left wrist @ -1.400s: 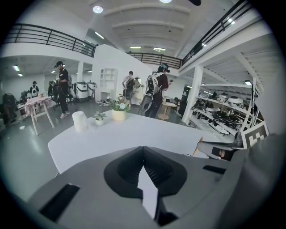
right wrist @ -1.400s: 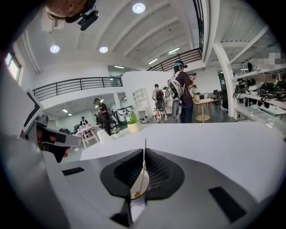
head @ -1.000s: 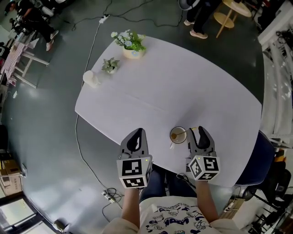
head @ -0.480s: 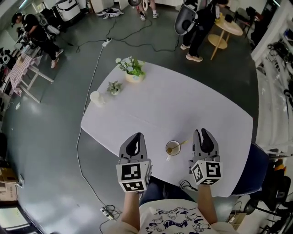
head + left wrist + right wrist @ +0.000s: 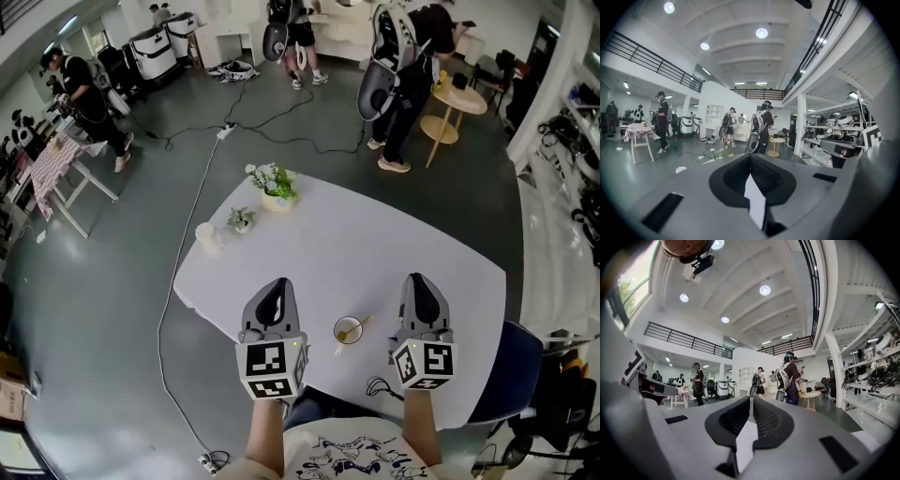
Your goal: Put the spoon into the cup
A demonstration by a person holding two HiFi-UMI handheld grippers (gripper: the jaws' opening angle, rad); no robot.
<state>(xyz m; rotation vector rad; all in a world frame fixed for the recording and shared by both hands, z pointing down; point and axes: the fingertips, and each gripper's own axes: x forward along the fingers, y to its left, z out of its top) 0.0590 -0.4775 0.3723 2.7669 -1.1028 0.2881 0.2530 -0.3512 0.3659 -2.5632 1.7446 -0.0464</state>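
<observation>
Spoon (image 5: pixel 357 325) stood in the cup (image 5: pixel 345 334) near the white table's (image 5: pixel 375 234) near edge, between both grippers, its bowl down and its long handle leaning far-right over the rim. It looked light, stiff and slick, best pinched mid-handle. The left gripper (image 5: pixel 275 284) was closed and empty; the right gripper (image 5: pixel 419 278) was closing on nothing.

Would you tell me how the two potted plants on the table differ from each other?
The far plant is bigger and bushier than the small plant. The far plant carries white blooms; the small plant looks plain pale green. Both stand upright on the white table.
</observation>
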